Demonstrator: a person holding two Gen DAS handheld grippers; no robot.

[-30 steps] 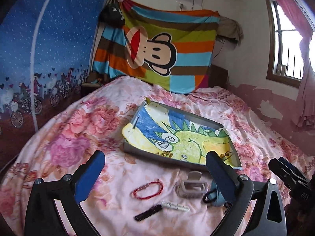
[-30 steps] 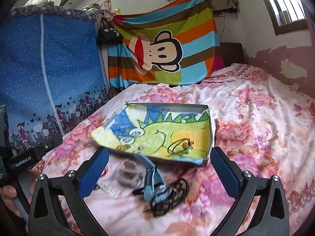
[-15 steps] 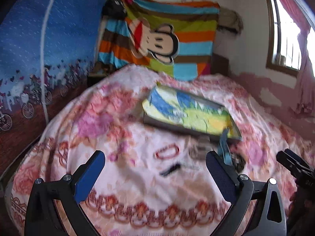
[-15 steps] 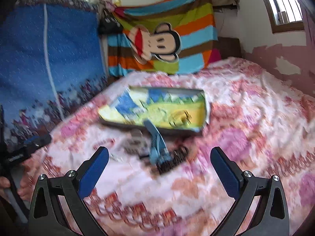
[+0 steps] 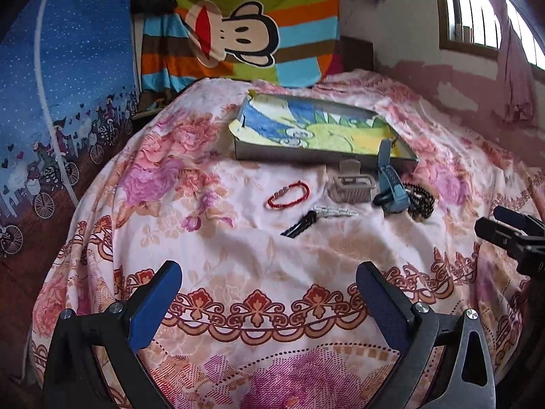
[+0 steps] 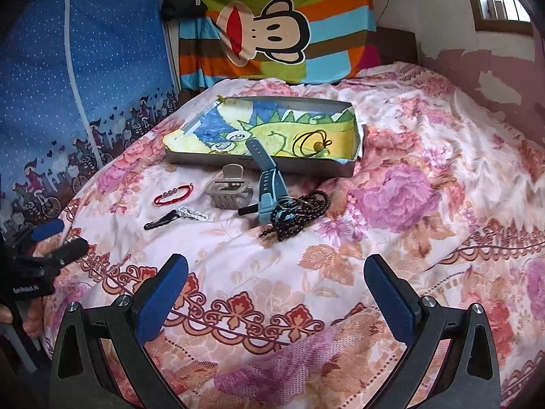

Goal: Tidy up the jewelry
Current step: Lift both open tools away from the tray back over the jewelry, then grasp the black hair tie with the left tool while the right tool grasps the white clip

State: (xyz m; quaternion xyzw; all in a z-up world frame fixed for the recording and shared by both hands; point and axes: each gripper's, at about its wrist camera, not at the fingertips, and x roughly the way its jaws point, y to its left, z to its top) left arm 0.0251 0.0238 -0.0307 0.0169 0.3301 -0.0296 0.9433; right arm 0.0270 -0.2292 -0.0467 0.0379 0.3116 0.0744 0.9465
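Note:
A shallow grey box [image 5: 316, 155] [image 6: 211, 162] lined with a dinosaur drawing lies mid-bed; a black cord necklace with a yellow bead [image 6: 315, 143] rests inside it. In front of the box lie a red bracelet [image 5: 289, 193] [image 6: 173, 193], a beige hair claw [image 5: 352, 185] [image 6: 229, 189], a black hair clip [image 5: 299, 225] [image 6: 160, 221], a silver clip [image 6: 192, 213], a blue watch [image 5: 391, 184] [image 6: 269, 187] and dark bead strands [image 5: 420, 199] [image 6: 299, 214]. My left gripper [image 5: 269, 293] and right gripper [image 6: 276, 286] hover open and empty over the bed's near edge, well short of the items.
The floral bedspread [image 5: 204, 238] covers the whole bed. A striped monkey blanket [image 6: 272, 27] hangs behind, a blue patterned panel [image 5: 51, 85] stands on the left, and a window [image 5: 477, 6] is at upper right. The right gripper's body [image 5: 511, 235] shows at the left view's right edge.
Both grippers have pulled back from the jewelry toward the bed's near edge; the items now look smaller and farther. Both stayed open. Nothing on the bed moved.

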